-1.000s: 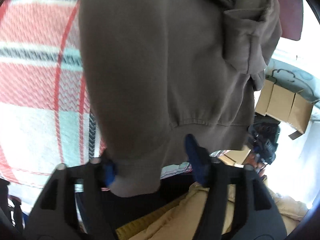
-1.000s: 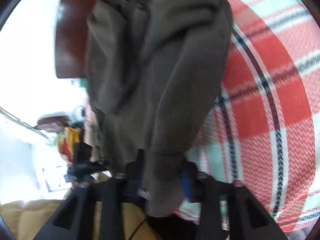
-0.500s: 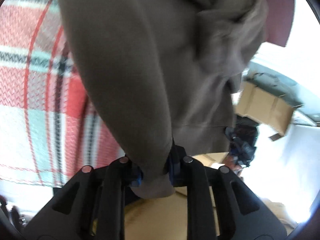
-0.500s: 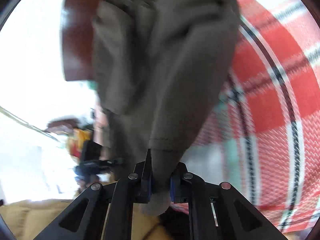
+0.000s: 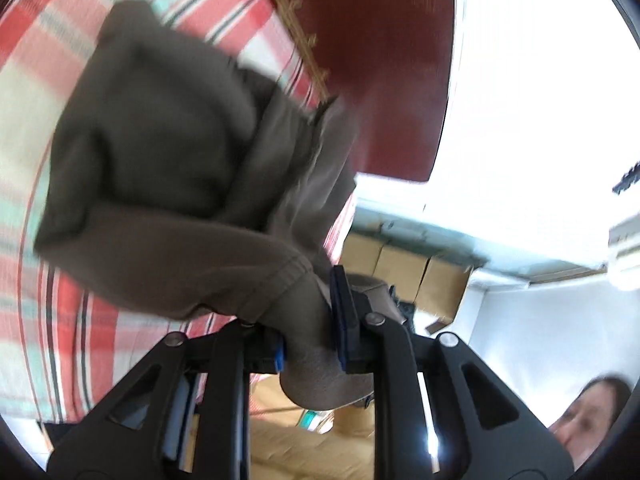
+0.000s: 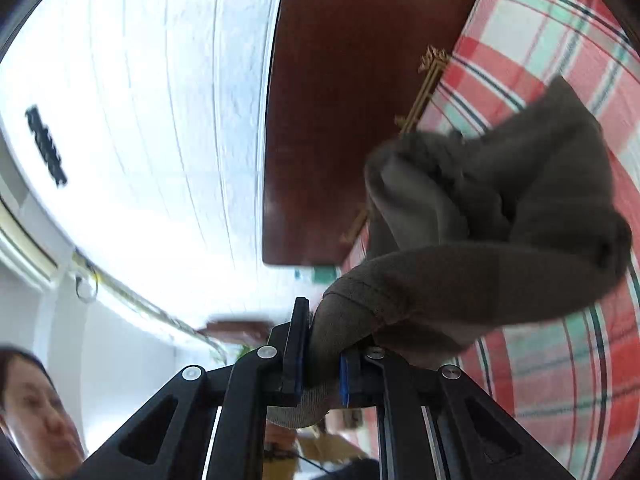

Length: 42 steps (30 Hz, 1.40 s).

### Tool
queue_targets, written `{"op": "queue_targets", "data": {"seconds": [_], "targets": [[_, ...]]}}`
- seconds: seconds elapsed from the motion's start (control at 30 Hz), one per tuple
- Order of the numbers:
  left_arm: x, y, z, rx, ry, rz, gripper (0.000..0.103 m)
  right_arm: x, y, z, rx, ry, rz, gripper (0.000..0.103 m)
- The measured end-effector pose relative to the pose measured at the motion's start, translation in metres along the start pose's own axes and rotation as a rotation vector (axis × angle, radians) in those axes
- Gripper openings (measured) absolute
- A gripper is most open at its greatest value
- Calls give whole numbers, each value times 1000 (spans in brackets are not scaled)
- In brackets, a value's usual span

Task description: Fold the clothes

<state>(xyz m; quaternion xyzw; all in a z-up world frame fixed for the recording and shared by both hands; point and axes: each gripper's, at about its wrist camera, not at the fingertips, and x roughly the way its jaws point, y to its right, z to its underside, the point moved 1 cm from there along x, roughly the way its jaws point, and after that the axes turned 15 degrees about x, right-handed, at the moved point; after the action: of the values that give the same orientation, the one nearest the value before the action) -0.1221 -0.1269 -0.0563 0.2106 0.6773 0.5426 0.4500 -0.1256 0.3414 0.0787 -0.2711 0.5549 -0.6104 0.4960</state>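
Note:
A brown sweatshirt (image 5: 160, 160) hangs bunched over the red, white and teal plaid bedspread (image 5: 36, 92). My left gripper (image 5: 310, 332) is shut on its ribbed hem, the blue pads pinching the fabric. My right gripper (image 6: 320, 360) is shut on another ribbed edge of the same sweatshirt (image 6: 500, 248), which stretches away to the right above the plaid bedspread (image 6: 560, 360). Both views are tilted upward and blurred by motion.
A dark red wooden headboard (image 5: 380, 60) stands behind the bed and also shows in the right wrist view (image 6: 340, 120). Cardboard boxes (image 5: 400, 272) sit beyond the bed. A person's face (image 6: 32, 408) is at the lower edge. White ceiling (image 6: 140, 100) fills the left.
Both grippers closed on the sweatshirt's hem and lifted it. The cameras tilted upward, so headboard, ceiling and a face came into view. The sweatshirt now bunches away from the grippers.

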Motion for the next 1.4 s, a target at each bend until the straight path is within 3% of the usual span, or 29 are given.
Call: {"op": "queue_targets", "data": {"seconds": [0.1,0.2,0.3,0.43,0.47,0.53,0.63,0.7,0.8,0.83,0.9,0.97,1.13,1.23,1.27,1.3,1.4], "targets": [[6,-13,-37,-39,12,-27,20,25,-4,-36,57,27,-6,12],[14,-41,-70,-115,0,-98,20,69,-2,-67,112,35,63,13],[35,-62,-88,-177,-12,-155,20,91,11,-90,173,47,124,14],[49,-78,-100,-242,-15,-167,22,109,30,-111,236,55,188,17],[48,-74,-101,-222,-8,-162,25,114,35,-116,251,57,204,17],[47,-65,-102,-183,5,-151,46,121,45,-125,288,57,222,18],[43,-50,-103,-109,31,-139,61,126,50,-130,314,45,199,27],[36,-29,-99,-7,63,-171,64,126,45,-130,278,36,200,29],[27,7,-86,178,133,-325,64,124,42,-130,267,26,182,33],[21,13,-82,203,171,-331,64,123,42,-129,262,25,175,34],[6,16,-78,176,257,-266,66,121,43,-129,271,22,158,35],[2,24,-78,201,286,-314,68,120,44,-129,272,19,149,36],[72,68,-60,521,70,-518,68,119,38,-126,210,14,179,40],[129,65,-57,671,-51,-752,68,110,12,-117,97,14,258,40],[144,58,-61,678,-88,-816,68,108,3,-113,46,17,298,40],[153,47,-69,643,-110,-835,68,110,-4,-110,0,11,327,40],[162,22,-88,539,-130,-817,68,106,-31,-96,-125,4,371,40]]}}
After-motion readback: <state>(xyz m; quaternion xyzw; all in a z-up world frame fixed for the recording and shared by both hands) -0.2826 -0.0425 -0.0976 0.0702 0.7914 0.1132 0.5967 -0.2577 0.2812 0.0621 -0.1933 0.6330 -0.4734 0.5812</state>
